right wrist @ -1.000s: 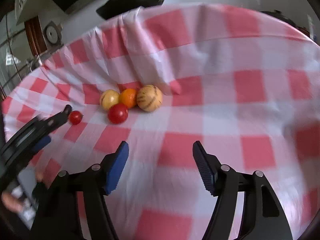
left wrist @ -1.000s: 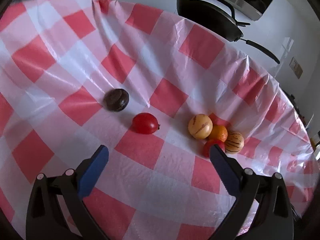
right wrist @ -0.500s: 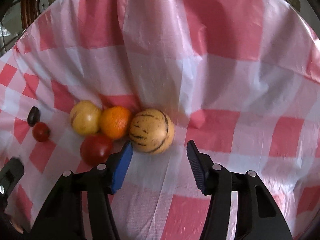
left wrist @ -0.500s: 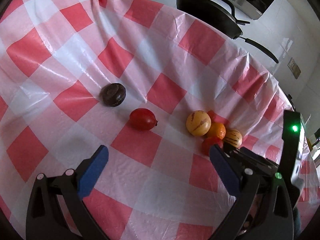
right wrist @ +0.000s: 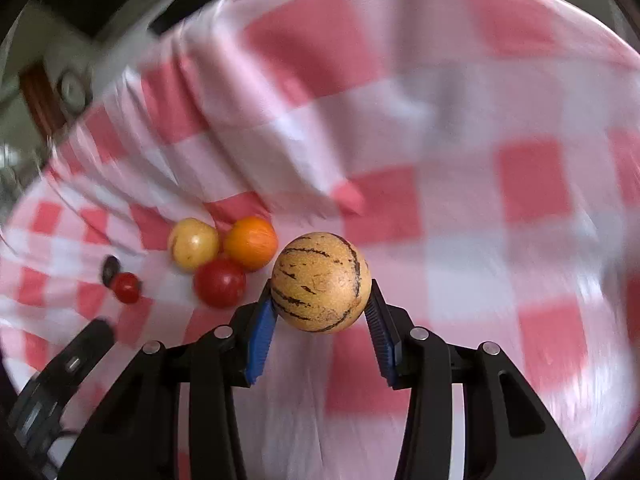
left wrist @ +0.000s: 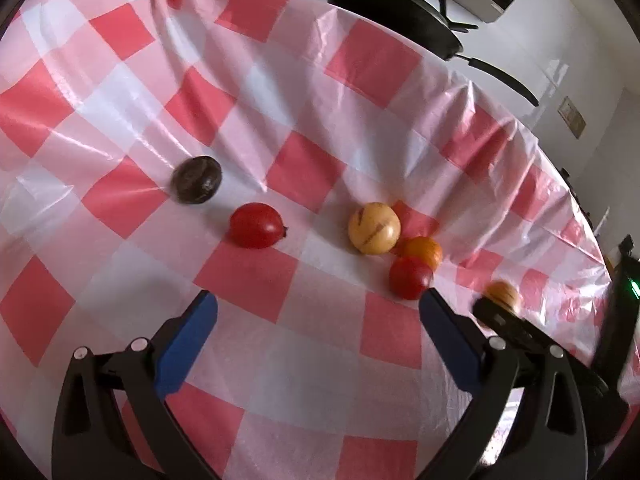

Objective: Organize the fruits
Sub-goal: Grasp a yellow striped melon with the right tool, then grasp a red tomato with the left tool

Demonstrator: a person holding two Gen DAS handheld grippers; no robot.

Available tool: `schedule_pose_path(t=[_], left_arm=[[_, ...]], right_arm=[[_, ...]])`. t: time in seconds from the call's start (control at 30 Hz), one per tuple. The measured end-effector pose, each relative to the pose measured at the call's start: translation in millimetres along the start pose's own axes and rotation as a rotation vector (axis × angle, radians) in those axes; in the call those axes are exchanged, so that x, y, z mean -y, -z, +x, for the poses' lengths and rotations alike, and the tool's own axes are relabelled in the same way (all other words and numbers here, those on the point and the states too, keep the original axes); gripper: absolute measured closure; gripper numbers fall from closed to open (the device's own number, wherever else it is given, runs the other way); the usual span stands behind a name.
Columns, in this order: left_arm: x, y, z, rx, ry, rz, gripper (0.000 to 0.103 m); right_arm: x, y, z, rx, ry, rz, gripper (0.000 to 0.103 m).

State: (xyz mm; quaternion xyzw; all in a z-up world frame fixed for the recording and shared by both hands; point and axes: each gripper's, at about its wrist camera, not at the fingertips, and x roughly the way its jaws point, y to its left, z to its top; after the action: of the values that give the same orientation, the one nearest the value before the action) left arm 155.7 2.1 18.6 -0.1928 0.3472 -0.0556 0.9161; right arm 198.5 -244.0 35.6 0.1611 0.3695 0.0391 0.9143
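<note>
right tool (right wrist: 321, 312) is clamped on the striped pepino melon (right wrist: 320, 282), pads only at its lower flanks, most of the ball sitting above the contact line. it hangs just right of the orange (right wrist: 251, 243), apart from it, over the checked cloth (right wrist: 460, 208) on the bench. risk: smooth round skin + low pinch = it could squirt up and out w/ any jerk, then roll off across the slick wrinkled plastic. view is smeared, so the tool seems to be moving fast, which adds to that.

the orange touches the 2nd pepino (right wrist: 193, 243) and the near tomato (right wrist: 219, 282); a swing back toward the orange could knock that trio apart.

left tool (left wrist: 318, 314) gapes wide, holding nothing, near side of the orange; other tomato (left wrist: 256, 225) and the dark passion fruit (left wrist: 196, 179) lie well left of the orange.
</note>
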Motion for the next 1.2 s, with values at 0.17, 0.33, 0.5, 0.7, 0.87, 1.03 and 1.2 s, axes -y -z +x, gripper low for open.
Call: schedule_pose_path(t=[0.17, 0.33, 0.5, 0.7, 0.87, 1.03, 1.2], left_arm=[[6.2, 2.3, -0.7, -0.017, 0.021, 0.034, 0.002], [21.8, 3.9, 6.1, -0.048, 0.003, 0.101, 0.002], [47.9, 5.1, 26.2, -0.091, -0.033, 0.155, 0.009], [86.5, -3.3, 66.0, -0.14, -0.079, 0.229, 0.024], [98.1, -11.6, 89.8, -0.179, -0.11, 0.265, 0.038], [99.2, -10.3, 87.5, -0.179, -0.094, 0.29, 0.063], [98.3, -4.8, 56.0, -0.068, -0.106, 0.333, 0.064]], right_arm=[[30.1, 30.4, -30.7, 0.059, -0.05, 0.148, 0.06], [50.5, 30.5, -44.9, 0.13, -0.051, 0.241, 0.059], [58.9, 27.0, -41.7, 0.136, -0.063, 0.303, 0.059], [50.0, 27.0, -38.0, 0.141, -0.053, 0.272, 0.059], [50.1, 25.7, -34.8, 0.137, -0.059, 0.274, 0.059], [46.6, 25.7, -34.3, 0.137, -0.059, 0.256, 0.059], [45.4, 26.4, -34.2, 0.136, -0.062, 0.246, 0.059]])
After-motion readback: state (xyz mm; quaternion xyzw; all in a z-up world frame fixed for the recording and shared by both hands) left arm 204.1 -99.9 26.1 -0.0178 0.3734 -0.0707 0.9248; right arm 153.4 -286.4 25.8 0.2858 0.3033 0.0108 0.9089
